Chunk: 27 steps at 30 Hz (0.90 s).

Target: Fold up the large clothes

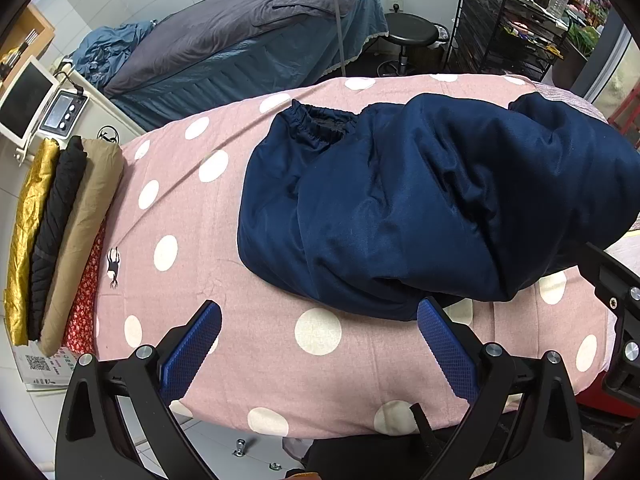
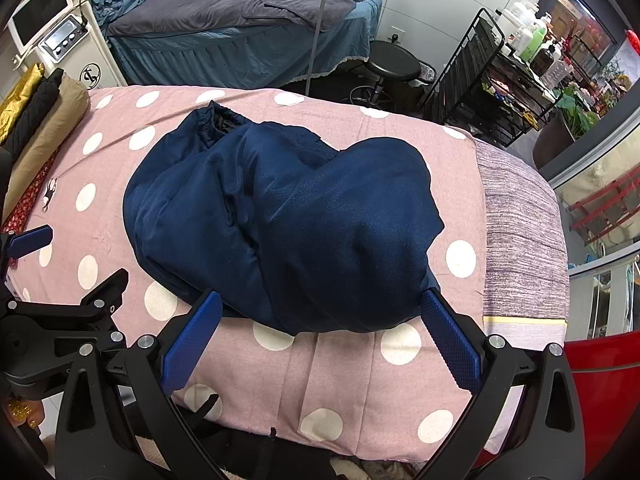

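On the pink polka-dot bedcover (image 2: 360, 380) lies the bundled navy jacket (image 2: 280, 220) — cuff end far-left. Left gripper (image 1: 318, 344) and right gripper (image 2: 320, 336) both spread apart, holding nothing — near its front edge.

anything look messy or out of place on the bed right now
Yes: the navy jacket lies in a lumpy heap on the polka-dot cover, one elastic cuff sticking out, unlike the neat folded stack at the edge. Both grippers, left and right, are open.
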{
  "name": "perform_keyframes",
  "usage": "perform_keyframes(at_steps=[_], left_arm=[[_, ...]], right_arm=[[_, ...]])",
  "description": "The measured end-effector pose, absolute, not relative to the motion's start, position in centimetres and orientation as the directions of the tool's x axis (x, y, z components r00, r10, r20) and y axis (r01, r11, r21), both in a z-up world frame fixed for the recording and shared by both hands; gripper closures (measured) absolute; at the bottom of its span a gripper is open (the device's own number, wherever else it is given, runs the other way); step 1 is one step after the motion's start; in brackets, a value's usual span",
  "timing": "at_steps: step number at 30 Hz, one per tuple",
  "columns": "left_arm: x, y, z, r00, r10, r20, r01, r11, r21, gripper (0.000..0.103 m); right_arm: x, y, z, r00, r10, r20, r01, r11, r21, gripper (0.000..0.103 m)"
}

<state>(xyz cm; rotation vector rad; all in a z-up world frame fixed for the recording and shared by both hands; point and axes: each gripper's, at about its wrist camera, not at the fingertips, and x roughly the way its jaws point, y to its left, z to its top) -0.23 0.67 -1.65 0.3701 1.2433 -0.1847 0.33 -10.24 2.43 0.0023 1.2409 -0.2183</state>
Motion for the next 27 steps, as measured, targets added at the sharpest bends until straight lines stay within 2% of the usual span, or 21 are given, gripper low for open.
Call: perform_keyframes(at_steps=[27], left_arm=[[0.01, 0.94, -1.75, 0.314, 0.071, -0.947, 0.330, 0.927, 0.179, 0.007]], right_arm=[[0.36, -10.31, 2.34, 0.307, -0.163, -0.938, 0.168, 0.979, -0.115, 0.005]])
